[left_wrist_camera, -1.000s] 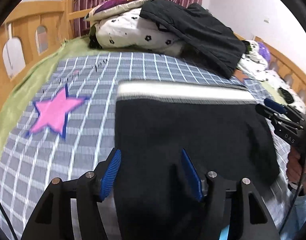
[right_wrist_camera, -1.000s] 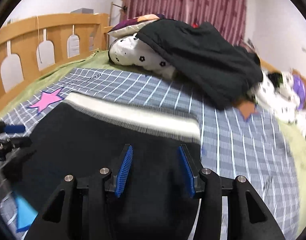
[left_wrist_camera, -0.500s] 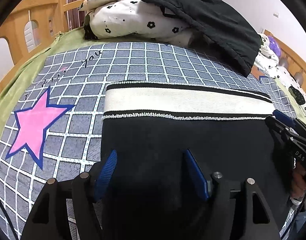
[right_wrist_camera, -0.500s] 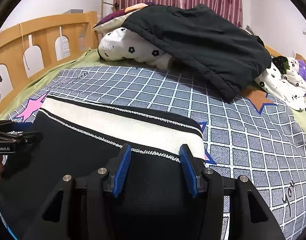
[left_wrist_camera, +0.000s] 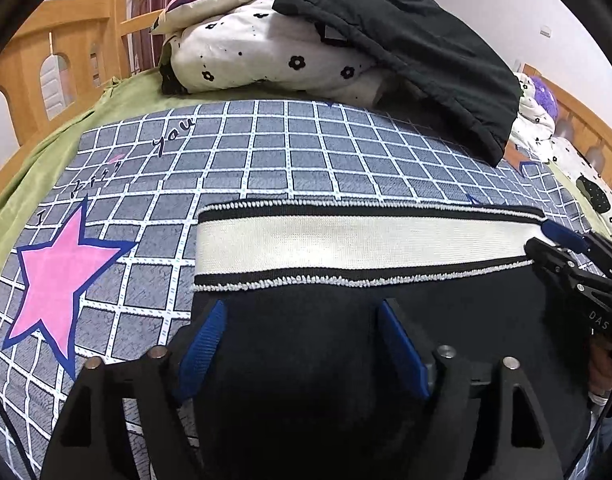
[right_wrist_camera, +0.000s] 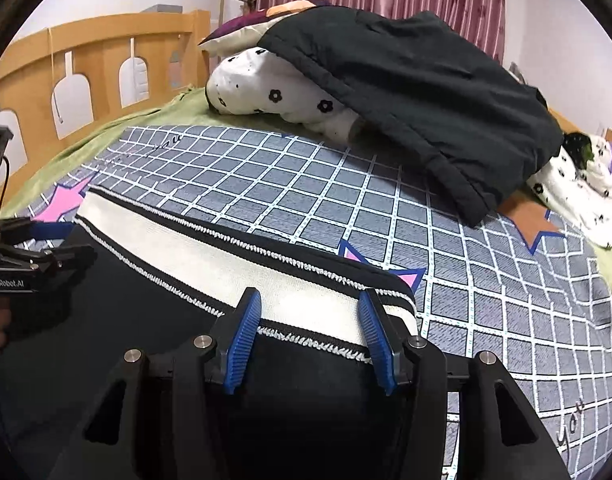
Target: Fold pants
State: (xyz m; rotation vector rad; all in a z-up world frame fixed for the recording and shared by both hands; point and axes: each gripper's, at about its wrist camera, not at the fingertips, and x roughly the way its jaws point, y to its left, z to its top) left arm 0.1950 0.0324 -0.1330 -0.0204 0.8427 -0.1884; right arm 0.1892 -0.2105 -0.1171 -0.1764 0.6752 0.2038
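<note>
Pants (left_wrist_camera: 346, 344): black, flat on the quilt (left_wrist_camera: 265, 152), waistband (left_wrist_camera: 358, 240) at 12 o'clock.
Left gripper (left_wrist_camera: 301, 316): spread wide over the pants.
Right gripper (right_wrist_camera: 308, 304): spread wide, straddling the waistband.

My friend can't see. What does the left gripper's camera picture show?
Black pants with a cream, black-edged waistband lie flat on a grey checked bedspread. The open left gripper hovers over them; a pink star lies left.
</note>
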